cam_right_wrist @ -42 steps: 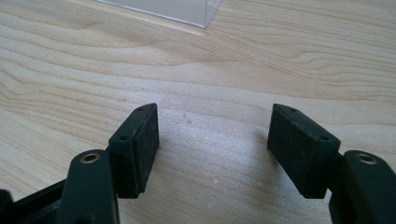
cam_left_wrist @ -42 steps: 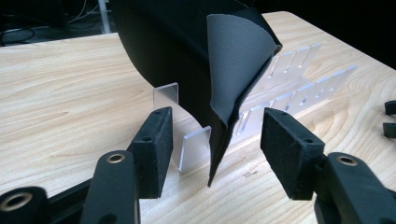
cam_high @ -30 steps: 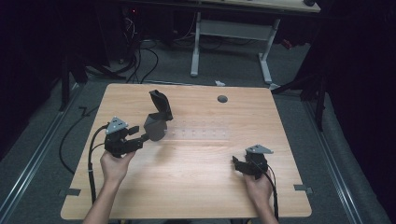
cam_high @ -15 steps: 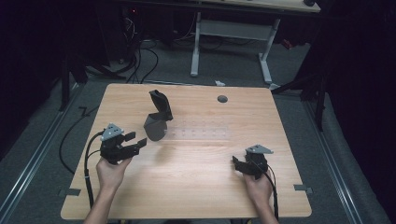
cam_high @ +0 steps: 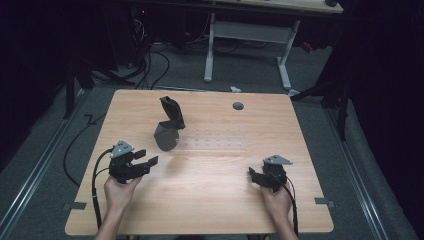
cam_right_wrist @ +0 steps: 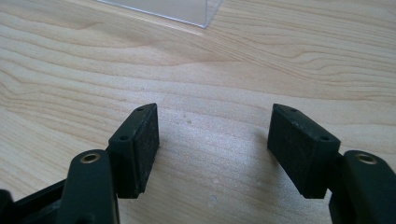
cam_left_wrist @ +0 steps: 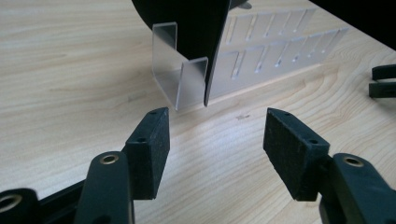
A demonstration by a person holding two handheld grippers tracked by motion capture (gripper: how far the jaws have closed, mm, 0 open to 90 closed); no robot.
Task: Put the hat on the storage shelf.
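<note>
From above, the left gripper (cam_high: 145,162) is sitting with jaws apart near the table's (cam_high: 210,210) left edge, just short of the dark holder (cam_high: 167,131) standing on the clear rack (cam_high: 212,141); the right gripper (cam_high: 254,176) is resting open, bare wood around it. In the left gripper view, the jaws are gaping on nothing, with the holder (cam_left_wrist: 187,28) and rack (cam_left_wrist: 261,56) just ahead. In the right gripper view, the jaws are standing wide over bare wood, the rack's corner (cam_right_wrist: 187,11) lying beyond.

Bare tabletop near both hands, one cluster standing in the middle-left.

The wooden table (cam_high: 210,200) lies bare between the left gripper (cam_high: 145,161) and the right gripper (cam_high: 254,176), which are well apart. Just ahead of the left gripper stand a dark scoop-shaped object (cam_high: 169,131) and the end of a clear plastic rack (cam_high: 215,141) running rightward across the middle. Beyond the rack, a small round grommet (cam_high: 238,105) sits flush near the far edge.
</note>
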